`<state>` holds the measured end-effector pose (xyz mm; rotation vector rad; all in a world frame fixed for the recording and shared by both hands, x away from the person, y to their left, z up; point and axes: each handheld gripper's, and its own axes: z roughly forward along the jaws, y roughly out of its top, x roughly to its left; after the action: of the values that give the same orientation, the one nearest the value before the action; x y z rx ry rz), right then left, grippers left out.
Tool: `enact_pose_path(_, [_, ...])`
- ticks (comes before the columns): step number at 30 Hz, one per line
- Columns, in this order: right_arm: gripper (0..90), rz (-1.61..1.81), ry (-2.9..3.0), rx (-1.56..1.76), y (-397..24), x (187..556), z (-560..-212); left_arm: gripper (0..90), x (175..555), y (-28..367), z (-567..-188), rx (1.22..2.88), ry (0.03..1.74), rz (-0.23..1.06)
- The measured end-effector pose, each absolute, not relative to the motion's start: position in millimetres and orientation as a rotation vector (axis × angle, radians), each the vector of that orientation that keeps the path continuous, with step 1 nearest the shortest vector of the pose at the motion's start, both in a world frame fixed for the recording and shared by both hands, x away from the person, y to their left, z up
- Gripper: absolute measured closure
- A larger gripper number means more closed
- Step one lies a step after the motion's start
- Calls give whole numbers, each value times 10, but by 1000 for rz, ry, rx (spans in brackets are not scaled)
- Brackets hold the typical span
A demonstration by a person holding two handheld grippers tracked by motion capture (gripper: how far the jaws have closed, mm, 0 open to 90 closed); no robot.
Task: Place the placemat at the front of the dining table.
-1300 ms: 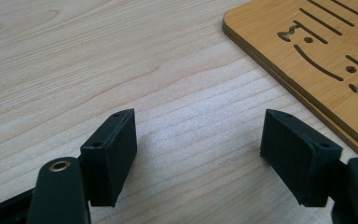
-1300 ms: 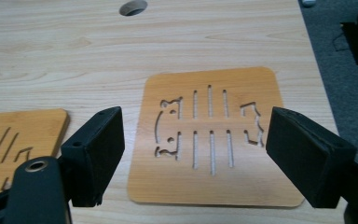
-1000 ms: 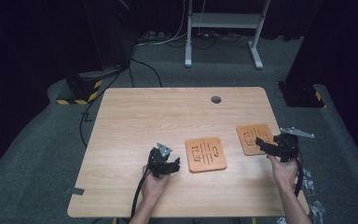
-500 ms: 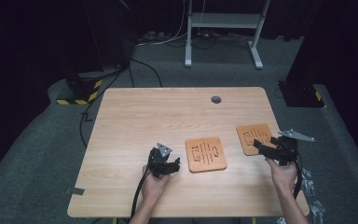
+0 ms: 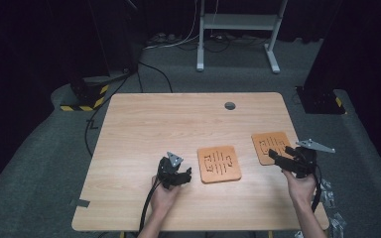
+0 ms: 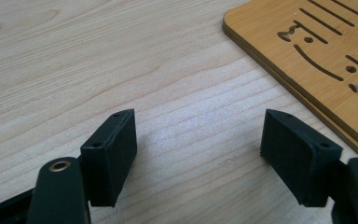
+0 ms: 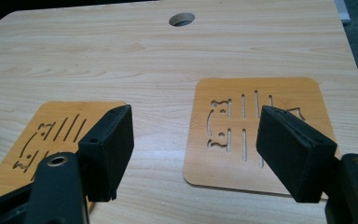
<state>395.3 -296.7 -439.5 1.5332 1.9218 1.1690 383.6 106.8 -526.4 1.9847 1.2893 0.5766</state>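
Narrowing its jaws slightly since a second ago, the right hand-held gripper hovers spread and empty over the near edge of the right coaster. The left hand-held gripper rests unmoved, spread, left of the middle coaster. Both square coasters lie flat on the bench, slots running near-to-far, nothing between them.

Two coasters on the counter: middle coaster near the front, right coaster beside it, cable hole further back.
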Motion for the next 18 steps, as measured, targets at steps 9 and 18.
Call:
enact_pose_path(9, [293,1209,1925,1503,-2954,3858,-4358,269,3836,1069,-5264,1985,1289,577])
enact_pose_path(18, [303,1242,1944,1465,-2900,3743,-4332,269,3836,1069,-5264,1985,1289,576])
